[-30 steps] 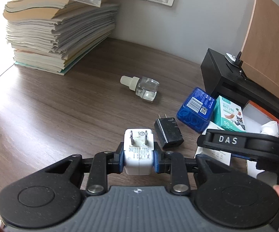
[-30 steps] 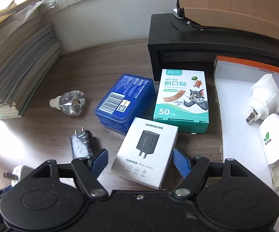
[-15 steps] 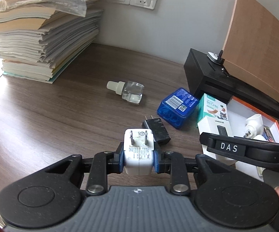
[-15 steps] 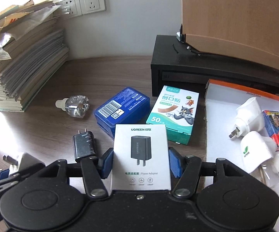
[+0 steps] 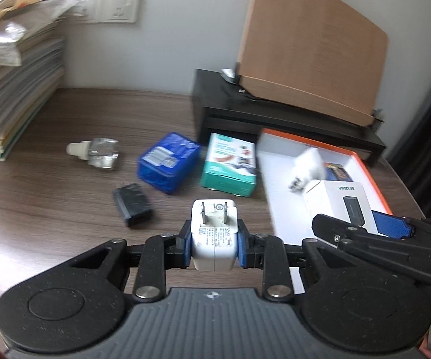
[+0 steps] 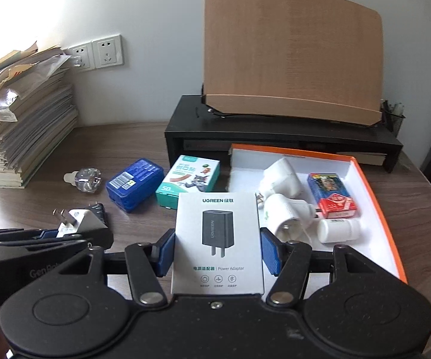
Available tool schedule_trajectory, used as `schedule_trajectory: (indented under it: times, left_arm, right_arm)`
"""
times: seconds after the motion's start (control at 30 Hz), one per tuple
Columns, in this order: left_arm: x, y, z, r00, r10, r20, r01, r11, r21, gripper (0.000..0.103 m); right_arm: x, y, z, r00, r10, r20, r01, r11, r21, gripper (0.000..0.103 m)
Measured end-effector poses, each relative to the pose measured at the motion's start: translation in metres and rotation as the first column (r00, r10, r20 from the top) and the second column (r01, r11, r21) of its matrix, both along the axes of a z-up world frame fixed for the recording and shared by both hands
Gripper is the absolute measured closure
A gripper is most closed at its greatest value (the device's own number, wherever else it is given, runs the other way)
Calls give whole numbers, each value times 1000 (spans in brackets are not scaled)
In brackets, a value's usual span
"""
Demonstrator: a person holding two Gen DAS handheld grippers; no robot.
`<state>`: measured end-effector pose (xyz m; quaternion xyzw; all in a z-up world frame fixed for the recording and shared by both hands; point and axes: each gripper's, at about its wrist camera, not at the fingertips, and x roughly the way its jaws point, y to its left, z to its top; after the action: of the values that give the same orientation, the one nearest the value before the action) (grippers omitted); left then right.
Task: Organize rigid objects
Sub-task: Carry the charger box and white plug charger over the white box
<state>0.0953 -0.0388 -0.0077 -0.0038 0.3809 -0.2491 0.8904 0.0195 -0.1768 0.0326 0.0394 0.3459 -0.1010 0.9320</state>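
2 boxes (image 6: 161,184) flank the orange-rimmed tray (image 6: 377,206) beside 1 bottle (image 6: 85,179).

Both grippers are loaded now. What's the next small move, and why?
Probably carry the right gripper forward and set the UGREEN box into the orange-rimmed tray: it is clamped, lifted, and bare tray floor lies just ahead.

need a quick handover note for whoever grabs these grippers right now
Left gripper: shut on the white plug adapter, above the table.
Right gripper: shut on the UGREEN box, near the orange-rimmed tray.
Done: two white plugs, a white cylinder and a red card pack lie in the tray.
Left: black charger, blue case, plaster box, clear bottle remain on the table.
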Motion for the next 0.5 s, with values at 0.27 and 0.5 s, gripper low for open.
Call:
schedule_trajectory:
  times: [0.27,0.5]
  left_arm:
    - [-28,-47,-2,985,-174,12,174,985,-3,74]
    - [-46,-67,-6,969,-246,3,246,969,-12,74]
  right_arm:
    - [-48,-41,9,990,-142,16,142,990,-21,32]
    - [-84,-59,10,973,-232,11,232,972,-33,32]
